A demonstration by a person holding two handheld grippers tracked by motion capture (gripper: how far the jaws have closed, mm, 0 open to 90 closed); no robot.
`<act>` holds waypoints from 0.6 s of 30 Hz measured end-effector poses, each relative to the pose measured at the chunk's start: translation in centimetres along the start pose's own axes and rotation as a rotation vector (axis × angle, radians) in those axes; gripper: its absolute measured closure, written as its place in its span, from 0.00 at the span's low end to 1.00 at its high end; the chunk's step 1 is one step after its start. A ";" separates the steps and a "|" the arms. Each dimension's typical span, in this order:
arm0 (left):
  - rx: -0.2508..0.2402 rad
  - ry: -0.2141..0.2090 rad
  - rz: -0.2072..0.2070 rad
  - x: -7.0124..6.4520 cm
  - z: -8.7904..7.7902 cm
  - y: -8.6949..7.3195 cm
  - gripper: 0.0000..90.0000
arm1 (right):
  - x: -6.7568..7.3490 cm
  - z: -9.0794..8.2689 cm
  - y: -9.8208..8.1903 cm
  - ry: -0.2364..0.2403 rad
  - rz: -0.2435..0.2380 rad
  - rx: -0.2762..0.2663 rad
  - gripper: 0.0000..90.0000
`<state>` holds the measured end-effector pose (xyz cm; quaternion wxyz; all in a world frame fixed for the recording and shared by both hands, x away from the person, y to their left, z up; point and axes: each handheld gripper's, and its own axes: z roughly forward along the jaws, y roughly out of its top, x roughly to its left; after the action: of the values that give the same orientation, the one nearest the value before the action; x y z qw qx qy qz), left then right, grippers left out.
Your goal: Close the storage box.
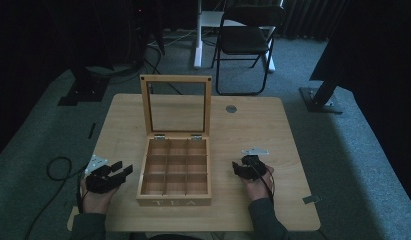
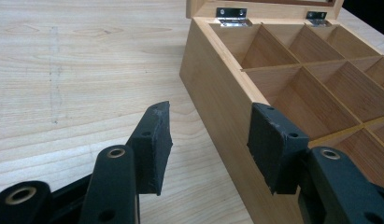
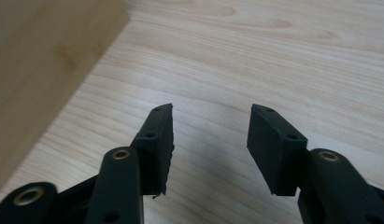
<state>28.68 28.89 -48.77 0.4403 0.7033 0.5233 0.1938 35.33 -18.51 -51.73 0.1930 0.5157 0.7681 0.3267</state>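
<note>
Tea box: a wooden box (image 1: 174,172) marked "TEA" on its front wall sits at the middle of the counter (image 1: 258,125), nearer the person's edge; its inside is split into 9 compartments, 3 by 3.
Lid: the glass-paned lid (image 1: 176,105) stands upright at the back of the box on 2 metal hinges (image 2: 231,12).
Left claw: the left claw (image 1: 124,170) lies low over the counter just beside the box's left wall, held in the person's left hand (image 1: 95,197).
Left claw state: released; in the left gripper view the 2 pads (image 2: 154,142) stand apart, the box's left wall runs up between them, and neither pad presses on it.
Right claw: the right claw (image 1: 236,167) rests to the right of the box, apart from it, held in the person's right hand (image 1: 258,187).
Right claw state: released; in the right gripper view bare counter shows between its pads (image 3: 157,140), and the box's wall lies off to the left of that view.
Behind the counter: a black folding chair (image 1: 245,40) stands on the grey floor.
</note>
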 end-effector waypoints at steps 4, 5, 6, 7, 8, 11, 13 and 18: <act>-0.001 -0.008 0.009 -0.1 0.1 0.2 0.54 | 0.5 -0.5 0.8 0.015 -0.016 -0.019 0.57; 0.001 -0.008 0.014 -0.1 0.1 0.3 0.54 | 0.6 -0.5 1.0 0.018 -0.017 -0.022 0.57; 0.000 -0.010 0.014 -0.1 0.1 0.3 0.54 | 0.7 -0.5 1.2 0.020 -0.018 -0.023 0.57; 0.000 -0.010 0.015 -0.2 0.1 0.4 0.54 | 0.7 -0.5 1.4 0.021 -0.020 -0.029 0.57; 0.000 -0.008 0.017 -0.2 0.1 0.4 0.54 | 0.8 -0.5 1.6 0.023 -0.019 -0.031 0.57; 0.001 -0.002 0.014 -0.2 0.1 0.6 0.54 | 0.9 -0.6 2.2 0.033 -0.020 -0.034 0.58; 0.004 -0.001 0.017 -0.2 0.1 0.7 0.54 | 1.1 -0.6 2.7 0.039 -0.023 -0.041 0.59; 0.006 0.003 0.023 -0.2 0.2 1.0 0.53 | 1.2 -0.9 3.8 0.061 -0.025 -0.066 0.62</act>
<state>29.28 28.54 -47.99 0.4351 0.7102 0.5167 0.1984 36.80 -16.70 -48.38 0.1904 0.4893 0.7688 0.3651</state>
